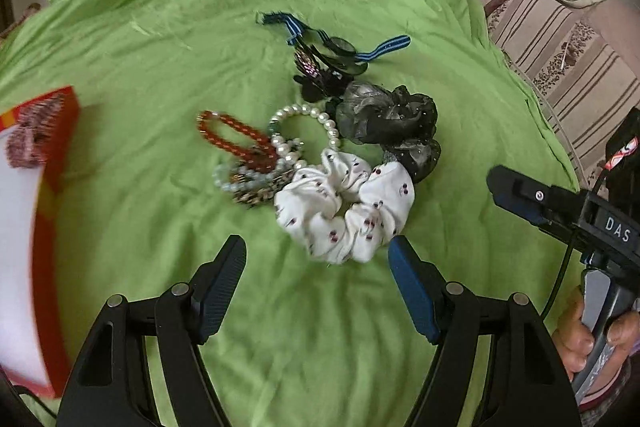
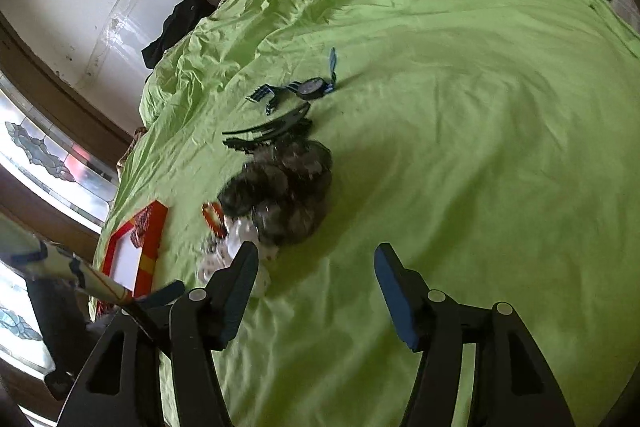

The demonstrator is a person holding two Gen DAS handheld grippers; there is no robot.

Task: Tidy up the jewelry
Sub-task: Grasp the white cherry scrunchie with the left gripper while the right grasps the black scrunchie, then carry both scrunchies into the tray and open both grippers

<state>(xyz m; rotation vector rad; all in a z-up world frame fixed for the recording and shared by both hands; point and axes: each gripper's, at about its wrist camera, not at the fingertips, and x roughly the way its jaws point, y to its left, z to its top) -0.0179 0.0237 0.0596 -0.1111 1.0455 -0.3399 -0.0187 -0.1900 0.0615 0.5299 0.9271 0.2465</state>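
Note:
A pile of jewelry and hair things lies on the green sheet [image 1: 160, 67]. It holds a white cherry-print scrunchie [image 1: 348, 211], a dark sheer scrunchie [image 1: 392, 123], a pearl bracelet [image 1: 316, 119], a red bead bracelet [image 1: 236, 139], a black beaded clip [image 1: 316, 75] and a blue striped ribbon [image 1: 296, 27]. My left gripper [image 1: 316, 247] is open just short of the white scrunchie, gripping nothing. My right gripper [image 2: 316, 251] is open over bare sheet, right of the blurred dark scrunchie [image 2: 288, 187] and red bracelet [image 2: 212, 217]. Its finger [image 1: 520, 195] also shows in the left wrist view.
A red box with a white inside [image 1: 44, 227] sits at the left and holds a pink glittery piece [image 1: 32, 135]; the box [image 2: 148, 239] also shows in the right wrist view. A striped sofa [image 1: 560, 47] borders the sheet on the right. A hand [image 1: 580, 339] holds the right gripper's handle.

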